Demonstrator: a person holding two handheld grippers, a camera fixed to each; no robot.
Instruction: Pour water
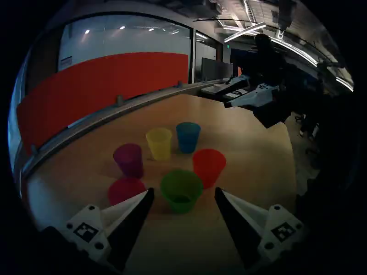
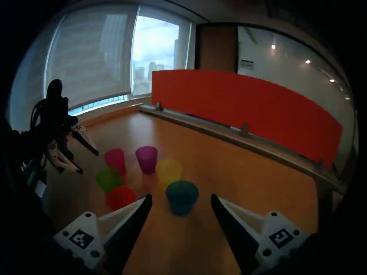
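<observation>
Several plastic cups stand clustered on a wooden table. In the left gripper view, a green cup sits just ahead of the gap of my open left gripper, with a pink cup, purple cup, yellow cup, blue cup and red cup around it. My right gripper hovers far off above the table's back. In the right gripper view, the blue cup stands just before my open right gripper. The left gripper hangs open at the left beside the green cup.
An orange partition panel with a grey rail runs along the table's far side. Windows with blinds lie behind. The table's edge drops off on the right, with dark office space beyond.
</observation>
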